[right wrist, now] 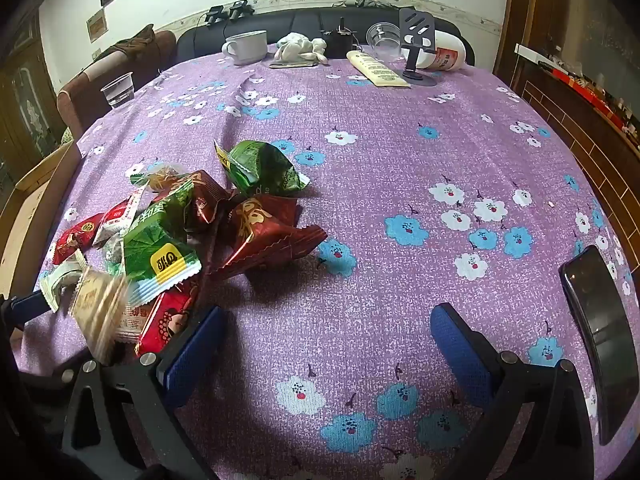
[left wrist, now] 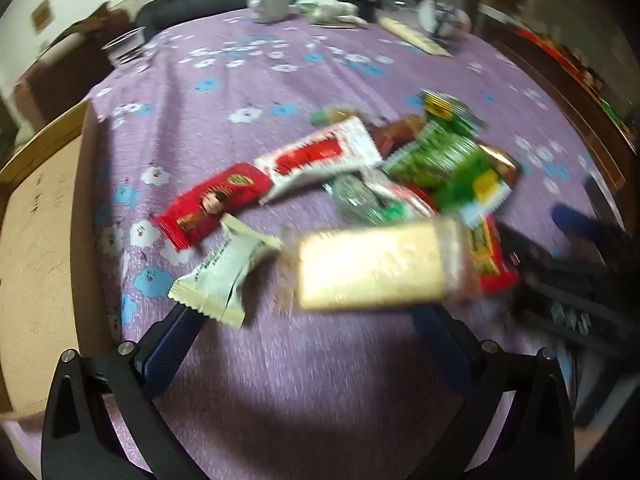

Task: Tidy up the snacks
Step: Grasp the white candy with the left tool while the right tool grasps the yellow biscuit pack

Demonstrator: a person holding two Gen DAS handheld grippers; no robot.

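A heap of wrapped snacks (left wrist: 384, 168) lies on the purple flowered tablecloth (left wrist: 248, 80): red, green, white and brown packets. My left gripper (left wrist: 308, 312) is open; a blurred pale yellow cracker pack (left wrist: 372, 264) is between its fingertips and a white packet (left wrist: 224, 276) lies by its left finger. In the right wrist view the heap (right wrist: 192, 232) is at the left and the cracker pack (right wrist: 100, 312) shows blurred. My right gripper (right wrist: 324, 332) is open and empty over bare cloth, right of the heap.
A cardboard box (left wrist: 36, 248) stands at the table's left edge. A black phone (right wrist: 600, 332) lies at the right. At the far edge are a white mug (right wrist: 248, 46), a plastic cup (right wrist: 118, 88), a cloth, a yellow tube and a phone stand (right wrist: 418, 40).
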